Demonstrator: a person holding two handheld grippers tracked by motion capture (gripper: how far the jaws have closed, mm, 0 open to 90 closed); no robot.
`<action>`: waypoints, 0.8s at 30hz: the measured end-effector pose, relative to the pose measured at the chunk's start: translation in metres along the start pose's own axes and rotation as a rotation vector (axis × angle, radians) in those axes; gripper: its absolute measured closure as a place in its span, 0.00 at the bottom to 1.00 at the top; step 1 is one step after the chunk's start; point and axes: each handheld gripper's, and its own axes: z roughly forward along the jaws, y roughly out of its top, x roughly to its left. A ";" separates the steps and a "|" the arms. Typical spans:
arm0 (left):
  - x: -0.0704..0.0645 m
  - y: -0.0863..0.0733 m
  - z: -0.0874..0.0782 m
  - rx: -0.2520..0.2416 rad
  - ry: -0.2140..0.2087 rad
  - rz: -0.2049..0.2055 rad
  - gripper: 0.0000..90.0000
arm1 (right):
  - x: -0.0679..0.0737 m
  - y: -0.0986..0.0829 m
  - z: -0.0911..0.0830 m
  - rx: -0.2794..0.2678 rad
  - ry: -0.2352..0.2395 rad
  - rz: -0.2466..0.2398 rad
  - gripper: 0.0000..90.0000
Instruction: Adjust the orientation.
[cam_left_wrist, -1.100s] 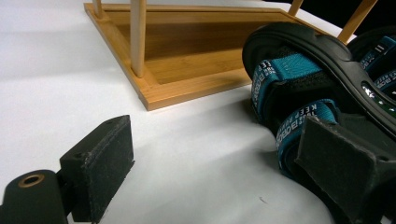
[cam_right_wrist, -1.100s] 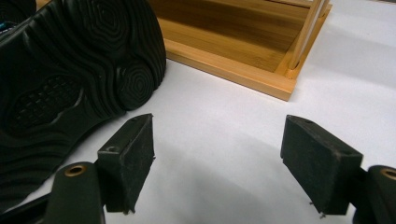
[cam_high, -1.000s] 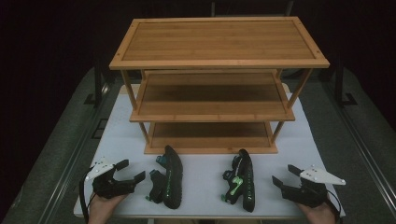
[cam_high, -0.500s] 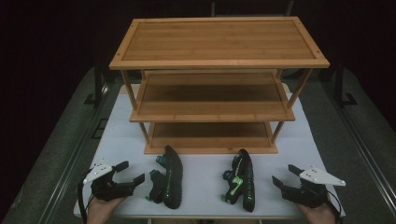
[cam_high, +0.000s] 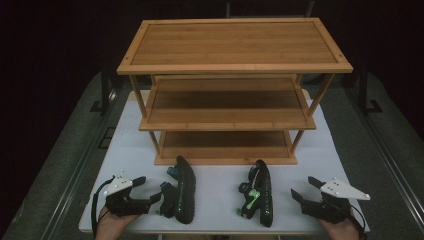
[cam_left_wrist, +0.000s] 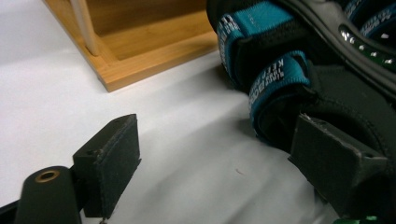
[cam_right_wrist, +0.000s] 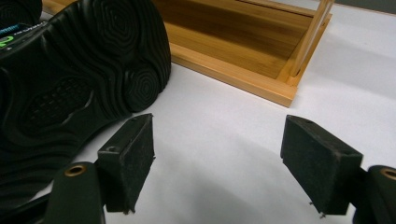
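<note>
Both the left gripper and right gripper are held with jaws spread and empty, one sandal beside each, so a first grasp toward the rack is likely called for.

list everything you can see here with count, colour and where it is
shelf rack: 1, light brown wood, three tiers, far half of the table
table: 1, white top, under everything
left sandal: 1, black with teal straps, on its side, near edge left of centre
right sandal: 1, black with green accents, on its side, near edge right of centre
left gripper: 1, black, open, beside the left sandal
right gripper: 1, black, open, right of the right sandal
</note>
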 end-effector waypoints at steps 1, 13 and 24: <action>0.000 0.000 0.002 0.011 -0.012 0.003 0.19 | 0.000 0.000 0.000 0.000 0.000 0.000 0.28; 0.003 0.006 0.015 0.049 -0.106 -0.009 0.58 | 0.003 0.000 0.002 0.002 0.007 -0.010 0.28; 0.001 0.008 0.016 0.047 -0.148 -0.004 0.77 | 0.006 0.001 0.003 0.007 0.014 -0.018 0.28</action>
